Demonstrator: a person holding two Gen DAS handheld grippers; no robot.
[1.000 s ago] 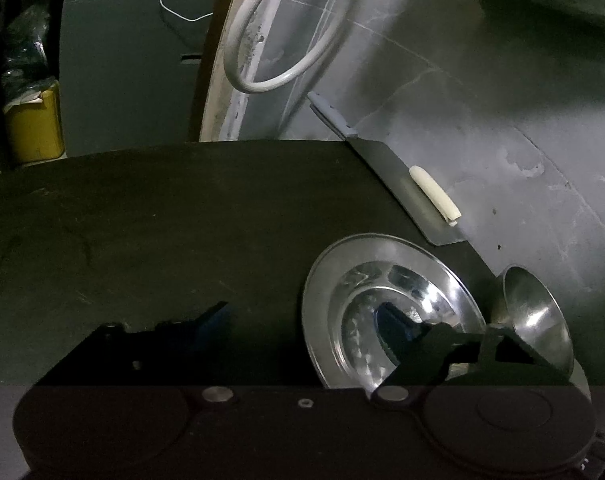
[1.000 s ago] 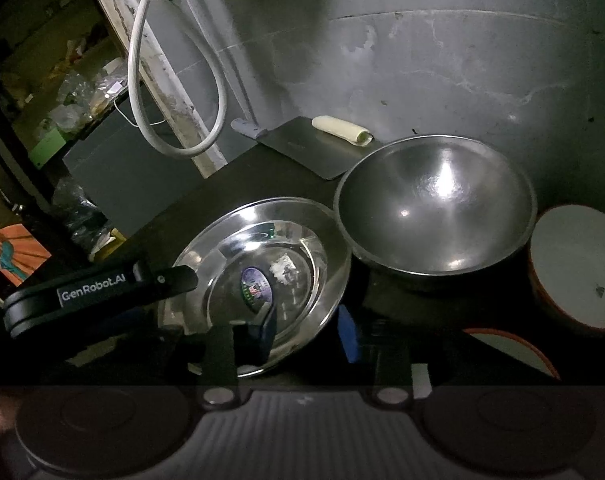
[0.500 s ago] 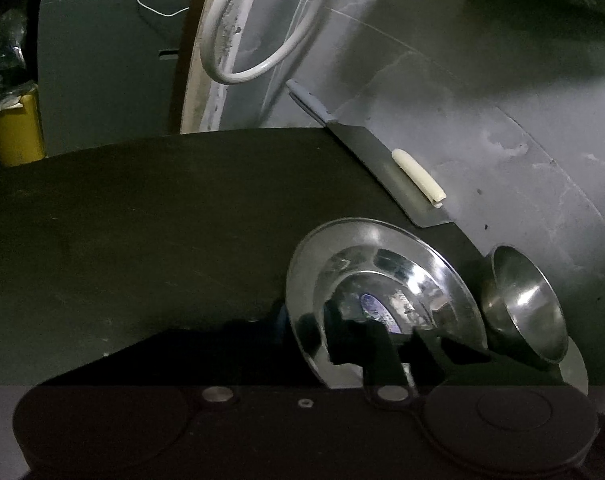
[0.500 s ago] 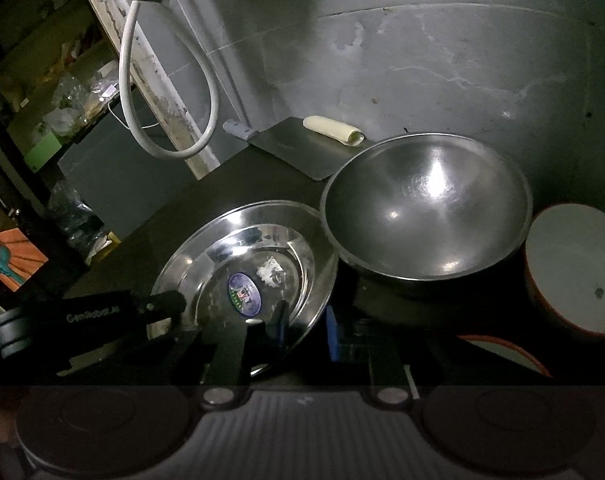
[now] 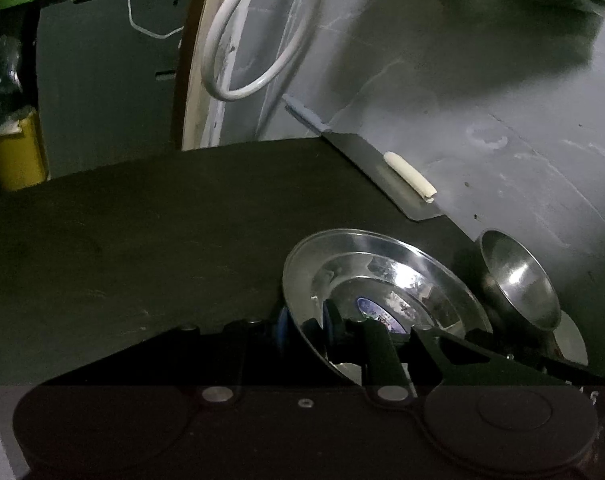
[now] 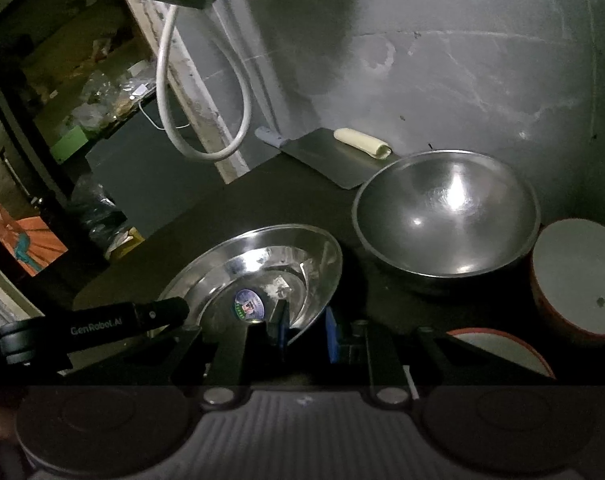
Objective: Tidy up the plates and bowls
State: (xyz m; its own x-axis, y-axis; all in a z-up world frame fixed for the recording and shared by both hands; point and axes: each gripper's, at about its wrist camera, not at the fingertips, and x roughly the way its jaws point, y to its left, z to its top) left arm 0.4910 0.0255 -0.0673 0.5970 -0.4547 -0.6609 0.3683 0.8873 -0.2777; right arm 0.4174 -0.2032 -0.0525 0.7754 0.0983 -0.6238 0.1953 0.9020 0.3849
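Gripping steel plate [image 5: 382,280] rim from both sides: left tool [image 5: 304,326] and right tool [image 6: 304,330] just closed; now tilted off table [image 5: 142,240], ready for lifting.

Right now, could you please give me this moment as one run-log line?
left gripper: shut on steel plate rim | right gripper: shut on opposite rim | plate: tilted | steel bowl: beside plate

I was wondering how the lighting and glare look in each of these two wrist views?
Left wrist view: dim overall, table nearly black, bright reflections on the steel plate. Right wrist view: dim too, strong glare streak inside the large steel bowl, fisheye bending of the wall, dark corners.
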